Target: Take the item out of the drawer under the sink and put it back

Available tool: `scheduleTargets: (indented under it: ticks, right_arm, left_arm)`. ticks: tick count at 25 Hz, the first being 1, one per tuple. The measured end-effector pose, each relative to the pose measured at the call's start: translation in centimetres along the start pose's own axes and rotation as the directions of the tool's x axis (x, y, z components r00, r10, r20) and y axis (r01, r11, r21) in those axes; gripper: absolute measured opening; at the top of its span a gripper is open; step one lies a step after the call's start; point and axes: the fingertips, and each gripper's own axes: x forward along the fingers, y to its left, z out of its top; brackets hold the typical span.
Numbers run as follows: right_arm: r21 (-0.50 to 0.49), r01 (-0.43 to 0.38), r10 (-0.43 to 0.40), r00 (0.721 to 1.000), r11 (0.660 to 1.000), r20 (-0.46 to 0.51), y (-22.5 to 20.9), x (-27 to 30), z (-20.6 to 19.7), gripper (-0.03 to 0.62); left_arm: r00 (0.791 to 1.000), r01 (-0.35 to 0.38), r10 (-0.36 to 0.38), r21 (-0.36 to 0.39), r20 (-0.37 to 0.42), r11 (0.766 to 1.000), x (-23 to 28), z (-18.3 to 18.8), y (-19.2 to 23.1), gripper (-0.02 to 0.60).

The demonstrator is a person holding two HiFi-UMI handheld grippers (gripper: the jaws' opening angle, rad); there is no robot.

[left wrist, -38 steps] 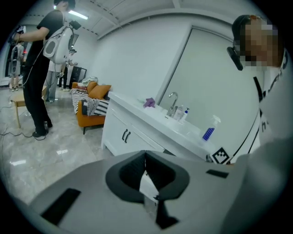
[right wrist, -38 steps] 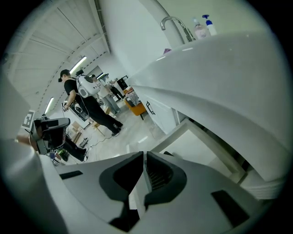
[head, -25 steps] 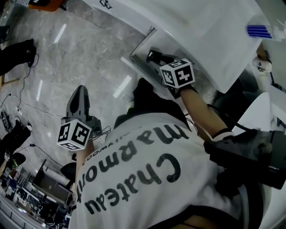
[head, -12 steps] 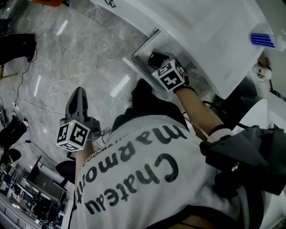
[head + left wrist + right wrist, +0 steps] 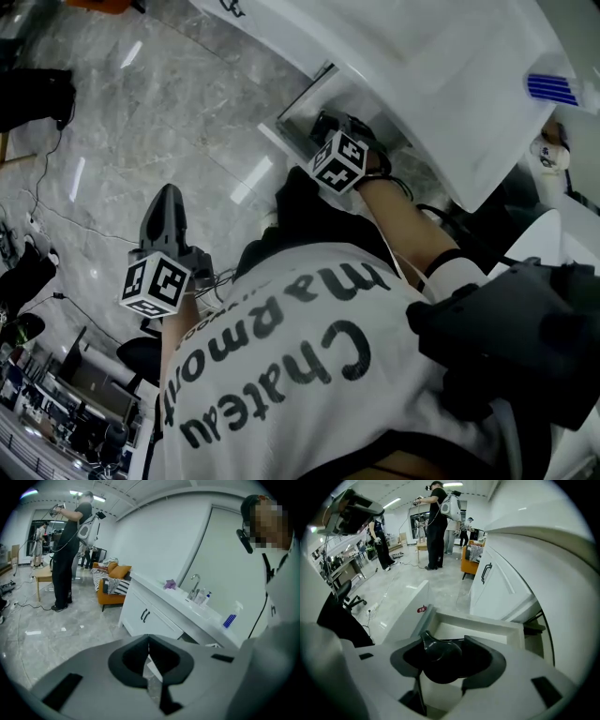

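Glossy black rounded item with one thin tapered end [image 5: 439,658] is sitting between the jaws of the right tool [image 5: 443,645], low centre of the right gripper view. The jaws are closing on it from both sides, so it looks gripped. The tapered end is pointing to the upper left of that frame and the bulb end is lying lower, so the long axis is running diagonally across the jaw gap.

Just beyond it, the open white drawer [image 5: 480,623] is filling the middle of the frame. The item is hanging above the near rim, and contact with the drawer is not visible.

In the head view the drawer [image 5: 298,120] is sticking out from the white sink cabinet [image 5: 441,66] at upper centre, with the right tool reaching into it.

The left tool [image 5: 149,641] is showing its jaws pressed together with nothing between them. It is hanging over the grey marble floor [image 5: 141,103] at left centre of the head view, well apart from the drawer.

Judging from this, only the right tool is mattering for the coming move. The drawer is lying straight ahead of it and slightly below.
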Motion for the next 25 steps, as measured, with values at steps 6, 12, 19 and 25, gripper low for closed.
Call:
scheduleTargets:
  ticks: [6, 12, 19, 25]
  right_arm:
    - [-0.030, 0.015, -0.014, 0.999, 0.999, 0.033, -0.3, -0.2, 0.1, 0.207]
    - [-0.020, 0.009, -0.009, 1.000, 1.000, 0.006, -0.2, 0.5, -0.3, 0.207]
    - [-0.031, 0.017, -0.017, 1.000, 0.999, 0.019, -0.3, 0.2, -0.1, 0.185]
    - [0.090, 0.013, -0.020, 0.996, 0.996, 0.086, -0.7, -1.3, 0.3, 0.123]
  left_arm:
    - [1.000, 0.015, -0.014, 0.007, -0.022, 1.000, 0.1, -0.3, -0.5, 0.009]
    - [0.998, 0.042, -0.042, 0.001, -0.044, 0.999, 1.3, -1.8, -1.4, 0.009]
    - [0.997, 0.072, -0.072, 0.018, -0.034, 0.997, 2.3, -1.7, -2.6, 0.009]
    - [0.996, 0.082, -0.081, 0.029, -0.029, 0.996, 2.3, -1.8, -3.2, 0.009]
